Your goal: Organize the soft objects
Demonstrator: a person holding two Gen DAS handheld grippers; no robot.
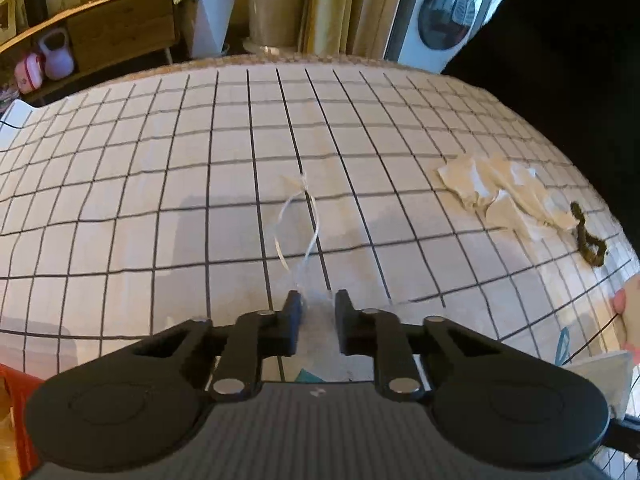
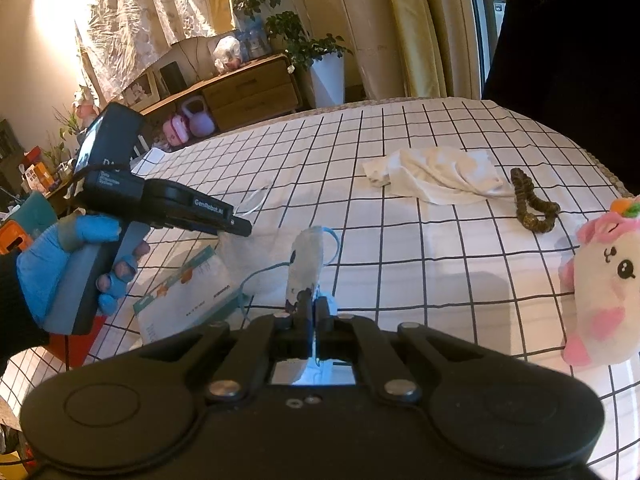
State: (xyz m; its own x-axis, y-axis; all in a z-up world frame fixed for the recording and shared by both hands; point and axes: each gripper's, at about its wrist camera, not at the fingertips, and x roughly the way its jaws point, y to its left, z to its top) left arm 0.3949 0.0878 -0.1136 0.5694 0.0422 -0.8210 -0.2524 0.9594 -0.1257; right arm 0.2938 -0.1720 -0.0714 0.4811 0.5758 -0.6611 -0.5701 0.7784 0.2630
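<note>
Currently, the left gripper (image 1: 317, 300) has its fingers (image 1: 294, 312) narrowly apart around a thin translucent bag (image 1: 308, 280) on the checked bed cover (image 1: 160, 200); contact cannot be confirmed. The right gripper (image 2: 313, 306) has its fingers together, clamped on a face mask (image 2: 306, 260) held upright. A cream cloth (image 2: 436, 176), a dark scrunchie (image 2: 528, 204) and a plush unicorn (image 2: 604, 280) lie farther right.

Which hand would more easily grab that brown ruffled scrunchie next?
Probably right: the brown ruffled scrunchie lies toward that side in both views, farther from the left fingers. But the right fingers are shut on a white face mask.
</note>
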